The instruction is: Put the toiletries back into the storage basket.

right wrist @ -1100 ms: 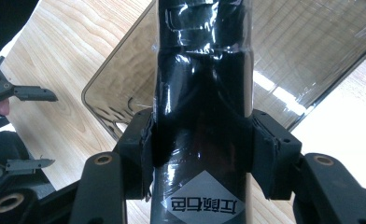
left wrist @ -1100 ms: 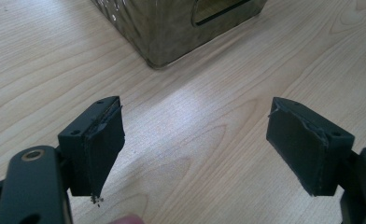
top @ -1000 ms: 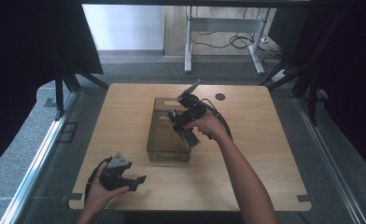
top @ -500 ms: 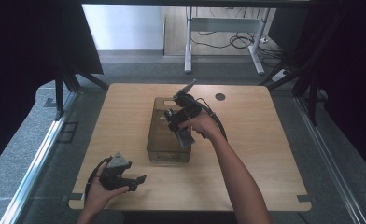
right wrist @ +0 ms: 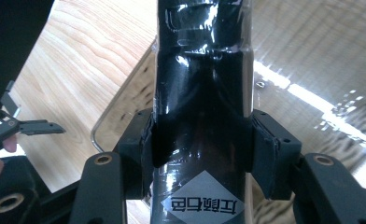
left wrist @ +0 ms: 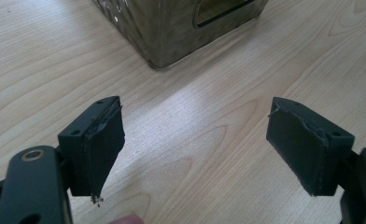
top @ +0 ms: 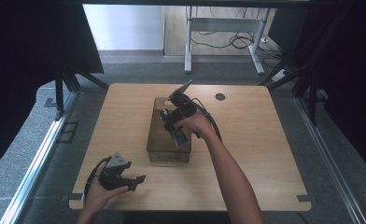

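Bottle [right wrist: 202, 93], dark and glossy with a diamond label near its base, is what I am handling, so I start with the high view. There my right claw [top: 174, 122] hangs over a clear plastic bin [top: 158, 150] in the middle of the table [top: 265, 154], with a pale flat piece [top: 181, 138] showing beneath the hand. My left claw [top: 133, 179] rests at the near left corner, well apart from the bin, so the right hand is plainly the nearer one.

In the left gripper view, the left claw [left wrist: 195, 144] is released, jaws spread wide over bare wood, nothing between them; a corner of the bin [left wrist: 172, 32] sits just ahead.

In the right gripper view, the right claw [right wrist: 202, 149] is grasping the bottle, pads pressed on both flanks. Its long axis runs straight out along the jaws, over the bin's rim [right wrist: 125, 100] and into the bin. I judge the next move is lowering it inside; the rim is the only obstacle.
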A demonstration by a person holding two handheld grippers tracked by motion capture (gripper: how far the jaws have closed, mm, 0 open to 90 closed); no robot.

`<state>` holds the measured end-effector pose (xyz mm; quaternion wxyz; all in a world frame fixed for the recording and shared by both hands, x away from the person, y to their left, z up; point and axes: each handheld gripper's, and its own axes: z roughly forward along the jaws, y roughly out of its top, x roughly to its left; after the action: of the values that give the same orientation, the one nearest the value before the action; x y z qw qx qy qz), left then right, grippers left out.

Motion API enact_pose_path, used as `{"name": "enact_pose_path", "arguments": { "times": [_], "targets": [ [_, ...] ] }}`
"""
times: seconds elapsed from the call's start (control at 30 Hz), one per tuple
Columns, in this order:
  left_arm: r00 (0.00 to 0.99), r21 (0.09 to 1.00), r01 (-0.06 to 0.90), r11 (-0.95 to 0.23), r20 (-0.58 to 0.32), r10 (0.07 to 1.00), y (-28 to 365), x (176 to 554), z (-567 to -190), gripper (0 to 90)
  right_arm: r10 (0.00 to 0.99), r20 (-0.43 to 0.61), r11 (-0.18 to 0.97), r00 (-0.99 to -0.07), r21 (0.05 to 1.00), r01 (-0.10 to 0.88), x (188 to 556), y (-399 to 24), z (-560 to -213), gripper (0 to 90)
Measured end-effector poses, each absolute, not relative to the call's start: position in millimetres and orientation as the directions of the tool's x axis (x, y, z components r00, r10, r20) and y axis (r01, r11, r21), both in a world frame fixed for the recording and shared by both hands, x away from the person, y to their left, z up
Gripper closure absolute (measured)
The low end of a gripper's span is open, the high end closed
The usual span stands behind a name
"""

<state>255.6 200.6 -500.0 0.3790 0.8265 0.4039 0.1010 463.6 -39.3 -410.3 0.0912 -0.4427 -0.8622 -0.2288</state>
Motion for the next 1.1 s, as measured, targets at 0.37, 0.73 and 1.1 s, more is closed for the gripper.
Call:
{"name": "enact_pose_path", "arguments": {
  "times": [0.37,0.73,1.1],
  "targets": [
    [0.655,0.711,0.588,-0.385,-0.138,0.743,201,256,-499,19.4,0.734,0.367,0.486,-0.572,0.304,0.819,467,-27,-416,47.1],
    [0.658,0.713,0.585,-0.387,-0.137,0.741,204,256,-498,19.4,0.748,0.399,0.443,-0.530,0.295,0.847,470,-20,-423,47.1],
    [0.657,0.721,0.583,-0.374,-0.148,0.740,206,255,-496,19.4,0.791,0.403,0.382,-0.460,0.263,0.886,474,-9,-437,47.1]
  ]
}}
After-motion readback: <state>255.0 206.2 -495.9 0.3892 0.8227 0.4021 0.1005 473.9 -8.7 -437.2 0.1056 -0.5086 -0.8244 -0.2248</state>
